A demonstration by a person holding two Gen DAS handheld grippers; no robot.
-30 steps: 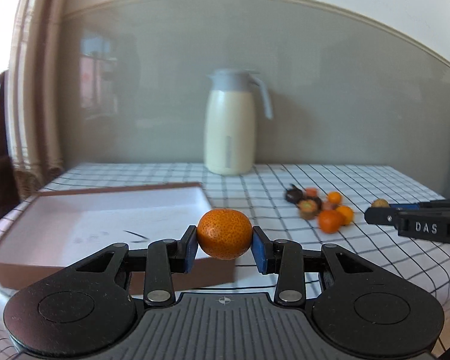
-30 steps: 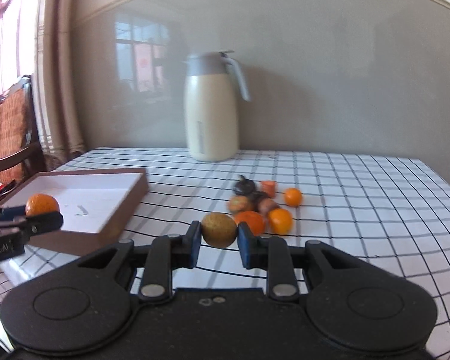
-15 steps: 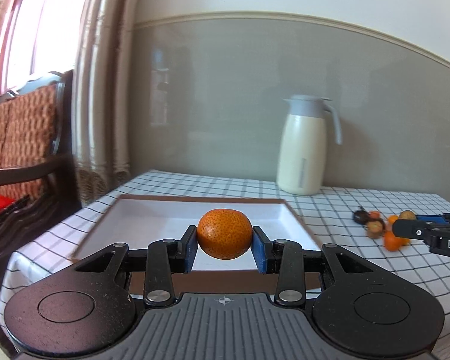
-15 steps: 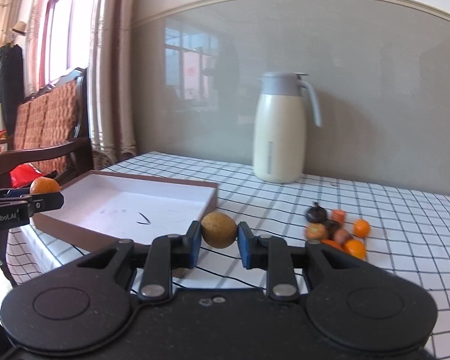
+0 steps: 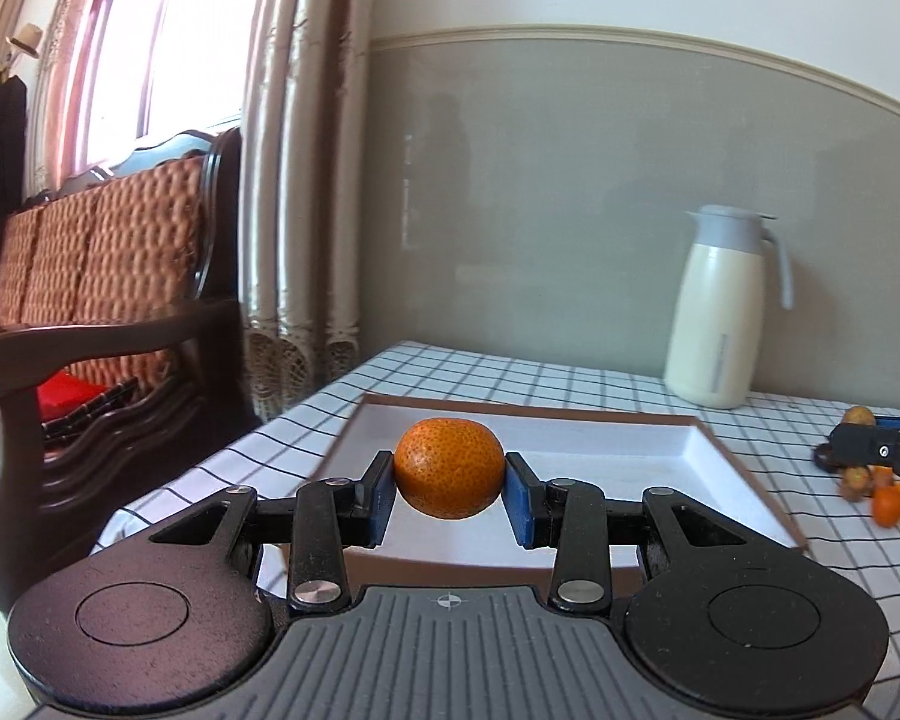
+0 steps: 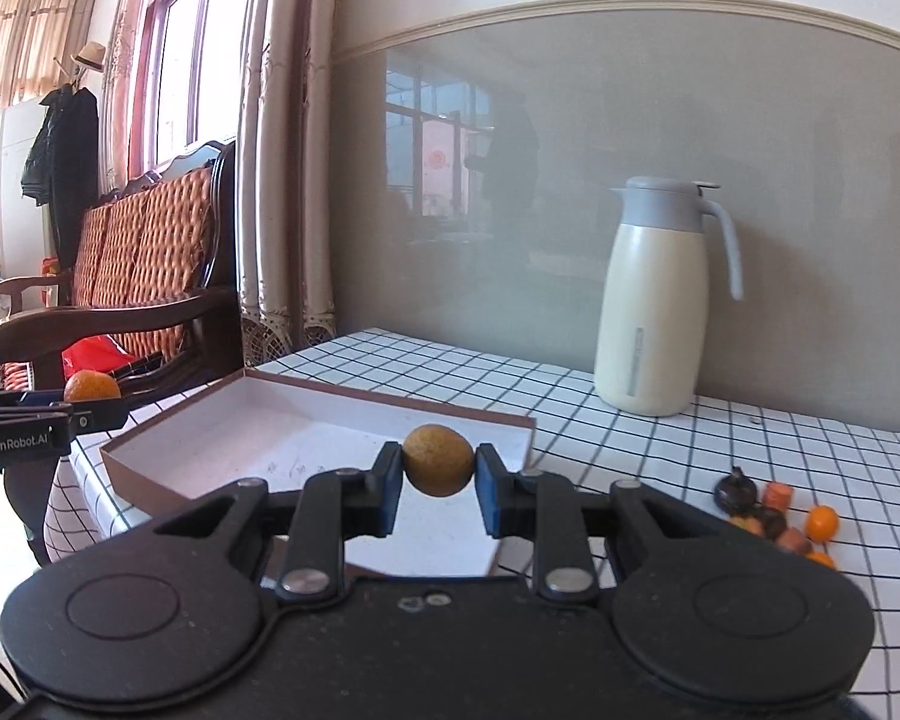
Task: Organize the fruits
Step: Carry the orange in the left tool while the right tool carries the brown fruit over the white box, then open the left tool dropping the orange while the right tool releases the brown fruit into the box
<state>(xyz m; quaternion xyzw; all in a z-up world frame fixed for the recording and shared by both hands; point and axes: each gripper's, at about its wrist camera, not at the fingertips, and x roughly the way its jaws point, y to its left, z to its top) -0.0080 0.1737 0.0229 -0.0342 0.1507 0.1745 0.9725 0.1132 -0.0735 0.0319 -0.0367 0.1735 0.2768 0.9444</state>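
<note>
My left gripper (image 5: 449,489) is shut on an orange mandarin (image 5: 449,467), held in the air at the near edge of a shallow brown box with a white inside (image 5: 600,468). My right gripper (image 6: 438,486) is shut on a small yellow-brown round fruit (image 6: 438,459), hanging over the box's right near corner (image 6: 306,438). In the right wrist view the left gripper (image 6: 90,402) shows at the far left with its mandarin (image 6: 92,386). In the left wrist view the right gripper (image 5: 870,450) shows at the far right. A pile of small fruits (image 6: 780,519) lies on the checked cloth.
A cream jug with a grey lid (image 6: 660,300) stands at the back of the checked table (image 6: 690,450), near the wall. A dark wooden chair with a woven orange back (image 5: 90,276) stands left of the table, beside curtains (image 5: 294,180).
Both grippers have swung left with their fruits, from near the fruit pile toward the box. The pile and jug have slid to the right in both views. Neither grip has changed.
</note>
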